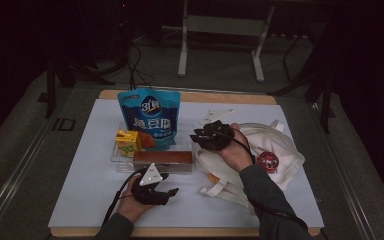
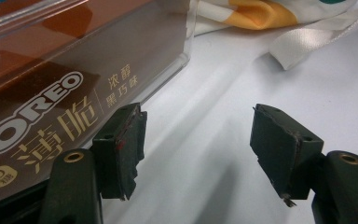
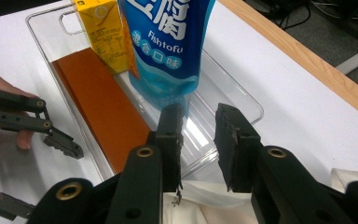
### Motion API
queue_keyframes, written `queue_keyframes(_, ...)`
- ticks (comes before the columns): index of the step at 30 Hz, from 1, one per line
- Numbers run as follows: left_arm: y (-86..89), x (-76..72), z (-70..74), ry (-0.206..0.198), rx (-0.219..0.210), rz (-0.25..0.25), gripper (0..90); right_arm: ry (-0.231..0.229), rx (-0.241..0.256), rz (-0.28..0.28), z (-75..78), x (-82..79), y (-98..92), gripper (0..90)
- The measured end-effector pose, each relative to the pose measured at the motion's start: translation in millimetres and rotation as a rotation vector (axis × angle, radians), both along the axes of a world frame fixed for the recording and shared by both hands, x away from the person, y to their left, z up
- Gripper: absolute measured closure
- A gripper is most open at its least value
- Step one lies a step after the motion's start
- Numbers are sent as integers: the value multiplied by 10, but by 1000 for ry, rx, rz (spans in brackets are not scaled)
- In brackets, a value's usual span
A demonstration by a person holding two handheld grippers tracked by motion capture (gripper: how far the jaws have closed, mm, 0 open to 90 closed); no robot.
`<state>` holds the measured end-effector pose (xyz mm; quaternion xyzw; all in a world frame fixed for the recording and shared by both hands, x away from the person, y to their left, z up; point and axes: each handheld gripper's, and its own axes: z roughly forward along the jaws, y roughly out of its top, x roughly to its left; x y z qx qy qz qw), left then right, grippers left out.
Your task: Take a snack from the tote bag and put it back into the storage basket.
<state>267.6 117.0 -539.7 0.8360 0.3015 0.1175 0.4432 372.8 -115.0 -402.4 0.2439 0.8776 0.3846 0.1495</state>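
Left gripper [image 1: 156,186]: held low at the near side of the table, jaws spread wide on nothing, just beside the near wall of the tray [image 1: 116,159].
Oreo box [image 1: 162,159]: lay flat along the tray's near side, its short end by the left gripper's nearer jaw in the left gripper view [image 2: 51,93].
Risk, near: the clear wall stood between the jaws and the box, so a straight close would likely have caught plastic and shoved the whole tray.
Right gripper [image 1: 211,136]: hovered over the mouth of the tote [image 1: 280,145], jaws parted a little with nothing between them; in its own view they pointed at the tray's corner.
Risk, middle: the tote's loose straps [image 1: 220,192] trailed close to the tray, and a jaw or cable might have snagged one and dragged the cloth.
Juice carton [image 1: 128,142]: stood upright in the tray behind the box, touching the pouch.
Pouch [image 1: 149,117]: stood tall at the tray's far side, leaning toward the carton; a knock to the tray could have tipped it.
Room: bare white tabletop [image 1: 80,200] lay open left of the tray and along the near edge; the right side was crowded by the tote.
Edges: wooden table rim [image 1: 230,97] ran close behind the pouch, little margin there.
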Motion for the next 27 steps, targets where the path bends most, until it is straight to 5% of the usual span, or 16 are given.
queue_keyframes(27, 0, -1, 0, -1, 1, 0, 348, 18, -7, -16, 8, -91, -369, 694)
